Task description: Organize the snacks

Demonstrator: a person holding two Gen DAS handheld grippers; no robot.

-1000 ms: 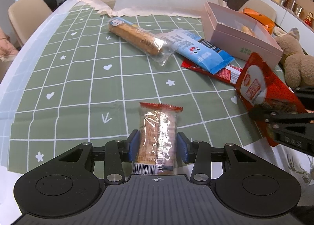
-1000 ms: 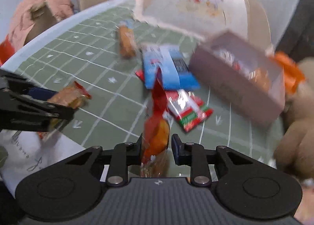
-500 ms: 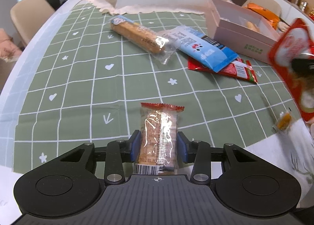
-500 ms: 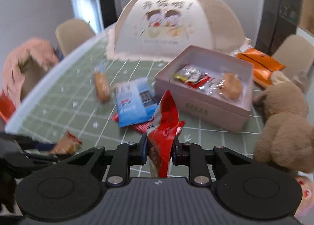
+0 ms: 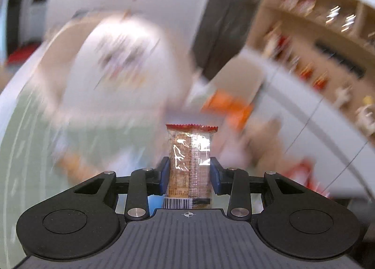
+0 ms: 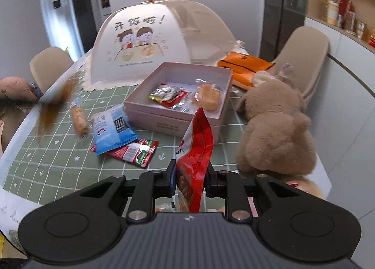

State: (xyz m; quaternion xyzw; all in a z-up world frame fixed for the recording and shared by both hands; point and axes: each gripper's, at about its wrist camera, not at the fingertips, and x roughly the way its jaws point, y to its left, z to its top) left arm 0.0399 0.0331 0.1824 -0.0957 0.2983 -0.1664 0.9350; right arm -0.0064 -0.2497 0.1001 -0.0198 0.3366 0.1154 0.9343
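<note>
The right gripper (image 6: 189, 176) is clamped on a red snack pouch (image 6: 195, 149), long axis upright. The open pink box (image 6: 180, 102) lies directly ahead, at frame centre, beyond the pouch tip.

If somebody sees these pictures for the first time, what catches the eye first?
Probably the red foil snack bag standing upright in the right hand-held gripper, in front of the open pink cardboard box. Next, the clear-wrapped biscuit pack with a red top edge clamped in the left hand-held gripper against a blurred room.

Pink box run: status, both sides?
Left hand-held gripper just closed on clear biscuit pack. Right clamps red pouch. Pink box ahead, unobstructed.
</note>
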